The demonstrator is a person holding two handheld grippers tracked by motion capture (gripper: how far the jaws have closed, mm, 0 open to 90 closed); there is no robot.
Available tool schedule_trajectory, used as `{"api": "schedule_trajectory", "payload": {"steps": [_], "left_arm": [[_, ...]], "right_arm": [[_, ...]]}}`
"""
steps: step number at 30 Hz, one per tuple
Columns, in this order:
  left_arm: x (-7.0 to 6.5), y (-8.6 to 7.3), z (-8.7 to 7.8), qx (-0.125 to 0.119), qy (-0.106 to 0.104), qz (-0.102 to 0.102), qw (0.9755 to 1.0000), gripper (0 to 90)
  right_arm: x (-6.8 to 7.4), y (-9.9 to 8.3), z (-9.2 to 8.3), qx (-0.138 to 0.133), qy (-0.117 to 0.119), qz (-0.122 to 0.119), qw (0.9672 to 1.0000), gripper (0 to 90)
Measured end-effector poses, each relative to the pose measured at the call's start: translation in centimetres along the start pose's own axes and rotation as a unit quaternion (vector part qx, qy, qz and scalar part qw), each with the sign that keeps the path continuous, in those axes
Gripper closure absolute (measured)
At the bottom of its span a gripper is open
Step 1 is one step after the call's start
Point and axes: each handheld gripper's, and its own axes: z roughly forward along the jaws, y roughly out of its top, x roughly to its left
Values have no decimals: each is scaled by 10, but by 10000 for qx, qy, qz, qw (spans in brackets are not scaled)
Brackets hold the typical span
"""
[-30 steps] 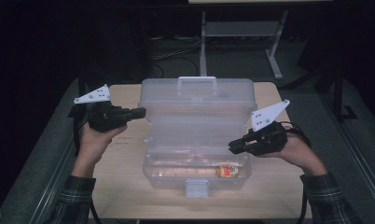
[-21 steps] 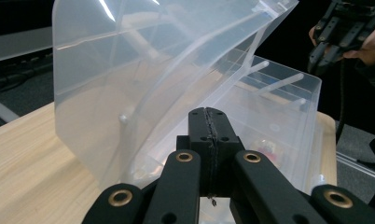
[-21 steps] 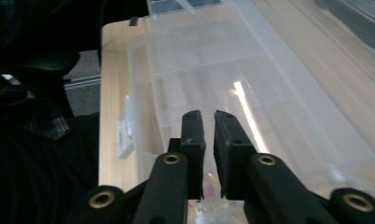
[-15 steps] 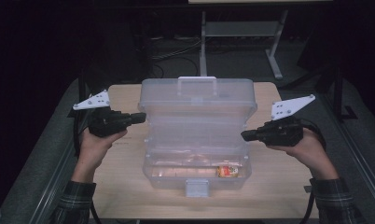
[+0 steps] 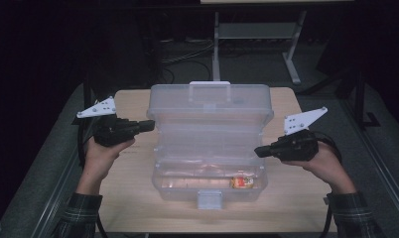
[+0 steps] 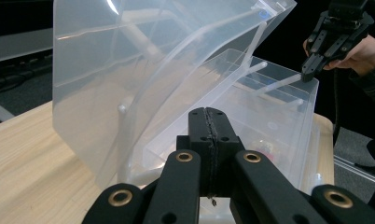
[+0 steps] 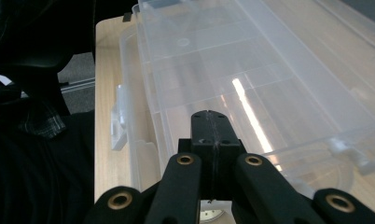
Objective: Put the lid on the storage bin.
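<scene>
While both black two-jaw grippers are held at its flanks, the clear plastic tackle-style box [image 5: 210,148] is seen standing open at the centre of the light wooden table [image 5: 133,198], its hinged lid [image 5: 211,101] raised toward twelve o'clock with a carry handle on top. A shallow clear tray [image 5: 210,134] is lifted out on slim plastic arms above the base compartment. Within the base, at about five o'clock, a small orange-and-white packet [image 5: 243,182] is lain beside a long pale item whose nature cannot be told through the plastic. A white latch [image 5: 209,199] is set on the front wall at six o'clock. The left gripper [image 5: 149,125] is kept at nine o'clock, jaws pressed together and empty, just beside the box's side. The right gripper [image 5: 259,151] is placed at three o'clock, jaws likewise closed on nothing, with its tip at the tray's edge.
</scene>
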Motion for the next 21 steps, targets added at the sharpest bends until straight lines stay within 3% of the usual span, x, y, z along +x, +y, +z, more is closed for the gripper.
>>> {"api": "schedule_trajectory", "payload": {"steps": [14, 21], "left_arm": [[-8, -9, -2, -8, -78, 8, 10000, 897], [-15, -17, -4, 6, -134, 18, 9999, 897]], "right_arm": [[6, -9, 4, -30, 84, 35, 10000, 900], [6, -15, -4, -245, -127, 90, 9996, 900]]}}
